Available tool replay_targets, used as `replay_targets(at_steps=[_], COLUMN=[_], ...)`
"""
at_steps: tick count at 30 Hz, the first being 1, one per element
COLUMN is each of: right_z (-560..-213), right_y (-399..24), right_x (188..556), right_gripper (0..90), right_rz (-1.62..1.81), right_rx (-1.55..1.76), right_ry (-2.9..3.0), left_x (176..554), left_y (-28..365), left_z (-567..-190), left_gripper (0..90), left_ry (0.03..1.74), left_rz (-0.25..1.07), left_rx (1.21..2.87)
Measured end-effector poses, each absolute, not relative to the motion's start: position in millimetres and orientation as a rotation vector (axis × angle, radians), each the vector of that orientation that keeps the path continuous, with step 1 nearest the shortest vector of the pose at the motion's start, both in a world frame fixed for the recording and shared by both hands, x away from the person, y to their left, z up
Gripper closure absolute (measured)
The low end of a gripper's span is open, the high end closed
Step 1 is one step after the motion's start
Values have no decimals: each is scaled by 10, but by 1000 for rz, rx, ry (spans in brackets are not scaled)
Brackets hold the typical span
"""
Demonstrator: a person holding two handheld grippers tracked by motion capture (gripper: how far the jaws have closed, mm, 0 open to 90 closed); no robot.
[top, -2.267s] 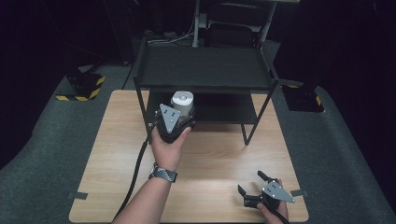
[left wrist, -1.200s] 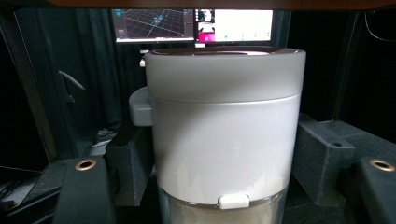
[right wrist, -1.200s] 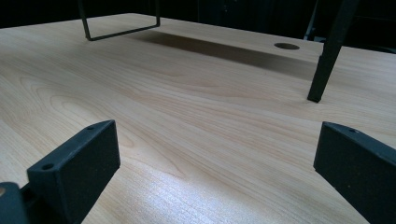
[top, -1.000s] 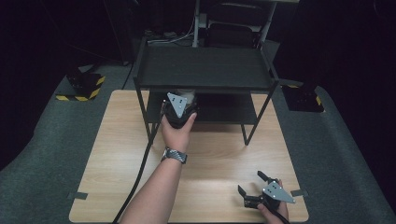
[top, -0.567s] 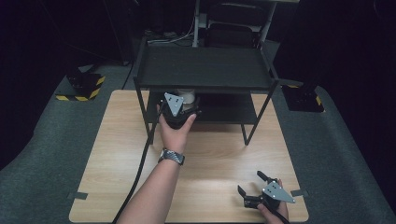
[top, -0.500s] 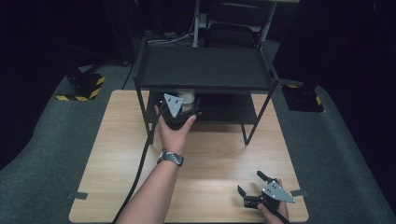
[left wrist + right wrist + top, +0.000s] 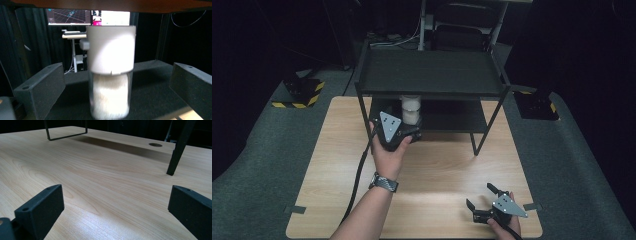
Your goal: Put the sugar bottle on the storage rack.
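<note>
My left gripper (image 7: 110,100) fingers wide apart, jar (image 7: 110,75) standing free on lower shelf (image 7: 452,117): placed, I judge. Right gripper (image 7: 486,206) fingers spread, empty, near desk (image 7: 442,170) front right corner.

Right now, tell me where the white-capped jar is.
The jar stands upright on the lower shelf of the black rack, toward its left end, between the open jaws of the left gripper, which do not touch it.
</note>
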State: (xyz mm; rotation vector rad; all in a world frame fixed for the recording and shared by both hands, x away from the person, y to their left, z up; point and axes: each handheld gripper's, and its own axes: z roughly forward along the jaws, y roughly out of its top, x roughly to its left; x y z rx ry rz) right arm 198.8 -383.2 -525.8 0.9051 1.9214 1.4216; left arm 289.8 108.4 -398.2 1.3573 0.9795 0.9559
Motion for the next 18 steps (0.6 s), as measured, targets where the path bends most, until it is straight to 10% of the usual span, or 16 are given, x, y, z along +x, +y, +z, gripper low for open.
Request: replay_targets(at_steps=[18], right_z=[-5252], right_y=[-3829], right_x=[1994], right_gripper=[0], right_rz=[1417], right_rx=[898], right_ry=[1928], left_x=[2305], left_y=[1484], left_z=[-4529], left_gripper=[5], left_ry=[895], left_rz=[936], left_rx=[1372])
